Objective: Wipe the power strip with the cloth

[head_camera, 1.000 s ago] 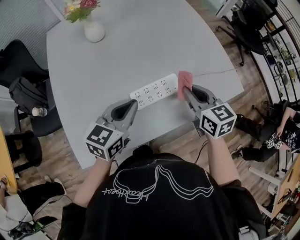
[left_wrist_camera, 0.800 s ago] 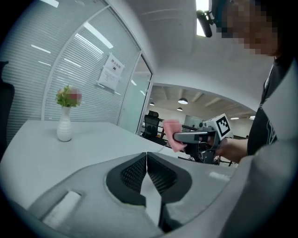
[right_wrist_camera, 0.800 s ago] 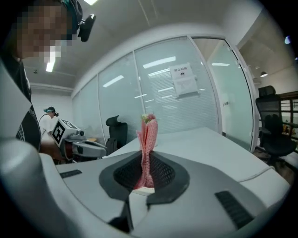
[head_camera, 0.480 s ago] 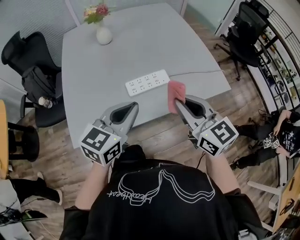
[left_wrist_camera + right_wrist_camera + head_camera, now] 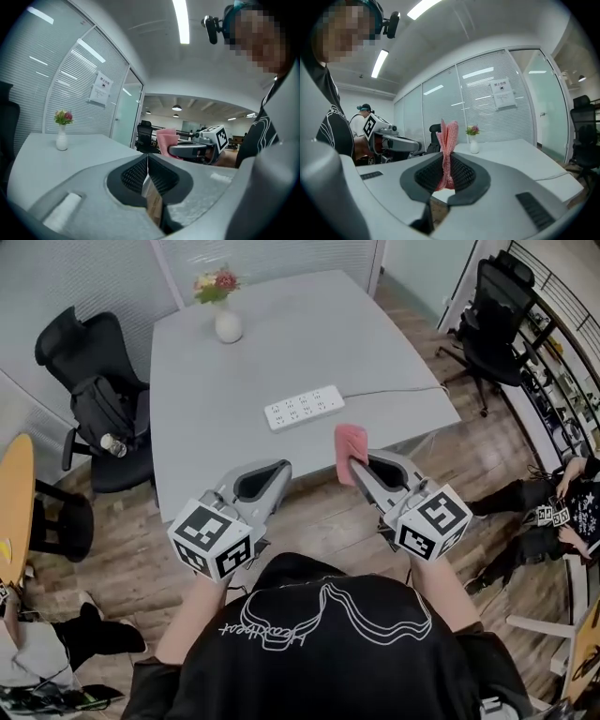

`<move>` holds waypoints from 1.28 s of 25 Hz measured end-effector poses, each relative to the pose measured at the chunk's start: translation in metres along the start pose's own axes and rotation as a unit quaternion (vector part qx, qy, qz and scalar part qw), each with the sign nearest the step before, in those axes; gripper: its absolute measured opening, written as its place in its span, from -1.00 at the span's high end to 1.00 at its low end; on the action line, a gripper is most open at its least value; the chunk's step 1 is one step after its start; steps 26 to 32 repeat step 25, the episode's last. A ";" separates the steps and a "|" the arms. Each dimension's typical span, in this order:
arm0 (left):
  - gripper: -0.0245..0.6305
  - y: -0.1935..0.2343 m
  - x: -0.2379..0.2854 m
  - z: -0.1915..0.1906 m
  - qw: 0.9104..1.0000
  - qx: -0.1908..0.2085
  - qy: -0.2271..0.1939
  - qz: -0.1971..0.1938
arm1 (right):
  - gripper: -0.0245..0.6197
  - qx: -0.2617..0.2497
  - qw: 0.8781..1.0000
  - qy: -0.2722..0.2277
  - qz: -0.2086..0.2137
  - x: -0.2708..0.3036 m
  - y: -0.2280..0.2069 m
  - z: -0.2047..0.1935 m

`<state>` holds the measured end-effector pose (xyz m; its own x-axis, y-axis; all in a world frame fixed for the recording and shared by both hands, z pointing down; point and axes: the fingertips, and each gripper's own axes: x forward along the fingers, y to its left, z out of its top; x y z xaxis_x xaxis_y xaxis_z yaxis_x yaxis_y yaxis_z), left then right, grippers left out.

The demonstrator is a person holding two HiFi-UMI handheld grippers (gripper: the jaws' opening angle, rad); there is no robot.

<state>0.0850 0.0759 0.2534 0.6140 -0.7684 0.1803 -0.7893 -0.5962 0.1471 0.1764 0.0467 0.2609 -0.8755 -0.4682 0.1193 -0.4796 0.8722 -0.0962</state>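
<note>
The white power strip (image 5: 304, 407) lies on the grey table (image 5: 244, 381), its cable running off to the right. My right gripper (image 5: 352, 463) is shut on a pink cloth (image 5: 349, 448), held up off the table's front edge, well short of the strip. The cloth (image 5: 446, 147) stands upright between the jaws in the right gripper view. My left gripper (image 5: 283, 467) is shut and holds nothing, level with the right one, near the table's front edge. Its jaws meet in the left gripper view, where the cloth (image 5: 166, 139) shows beyond.
A white vase of flowers (image 5: 226, 322) stands at the table's far side. Black office chairs sit at the left (image 5: 94, 395) and far right (image 5: 492, 320). Wooden floor lies below both grippers. A person sits on the floor at the right edge (image 5: 553, 502).
Both grippers have drawn back from the table, the pink cloth going with the right one. The power strip now lies farther from them. The view has pulled back and shows more of the room.
</note>
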 end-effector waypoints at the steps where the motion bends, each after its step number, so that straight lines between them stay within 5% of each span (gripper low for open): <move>1: 0.88 0.000 -0.001 0.000 1.000 0.003 0.000 0.002 | 0.80 0.001 1.000 -0.001 0.002 0.000 0.001 0.000; 8: 0.88 0.002 -0.011 -0.001 0.999 0.031 0.006 0.019 | 0.80 0.012 1.000 -0.004 0.006 0.000 0.002 -0.001; 32: 0.88 -0.048 -0.028 -0.005 0.999 0.035 0.006 0.018 | 0.80 -0.005 1.000 -0.007 0.004 -0.038 0.023 -0.006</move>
